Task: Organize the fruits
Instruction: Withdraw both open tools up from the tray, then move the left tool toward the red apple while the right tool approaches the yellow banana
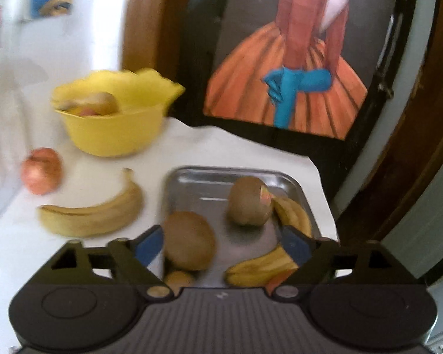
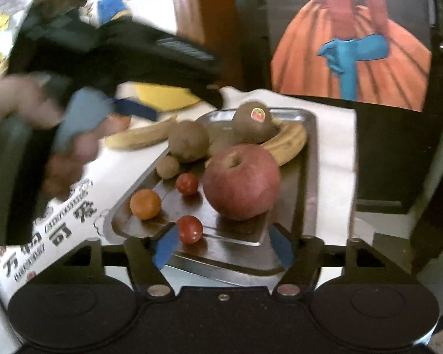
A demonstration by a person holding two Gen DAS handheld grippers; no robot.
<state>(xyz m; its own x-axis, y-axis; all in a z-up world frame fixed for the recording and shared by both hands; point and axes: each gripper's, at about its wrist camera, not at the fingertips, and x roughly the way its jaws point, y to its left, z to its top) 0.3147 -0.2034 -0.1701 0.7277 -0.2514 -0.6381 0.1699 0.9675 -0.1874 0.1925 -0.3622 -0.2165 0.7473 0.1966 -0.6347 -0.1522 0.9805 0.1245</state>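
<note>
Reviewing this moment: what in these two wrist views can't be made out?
- Left wrist: contents of the yellow bowl are blurred and half hidden by its rim; fruit kinds unclear.
- Left wrist: near end of the metal tray is hidden behind the open left gripper.
- Right wrist: the bowl is mostly covered by the other gripper and the hand holding it.

Motion blur smears the yellow bowl (image 1: pixel 115 118), so the fruit inside it cannot be told apart. At six o'clock the small kiwi (image 1: pixel 178 278) sits half hidden behind the gripper body. A person's hand (image 2: pixel 35 112) at nine o'clock is blurred.
</note>
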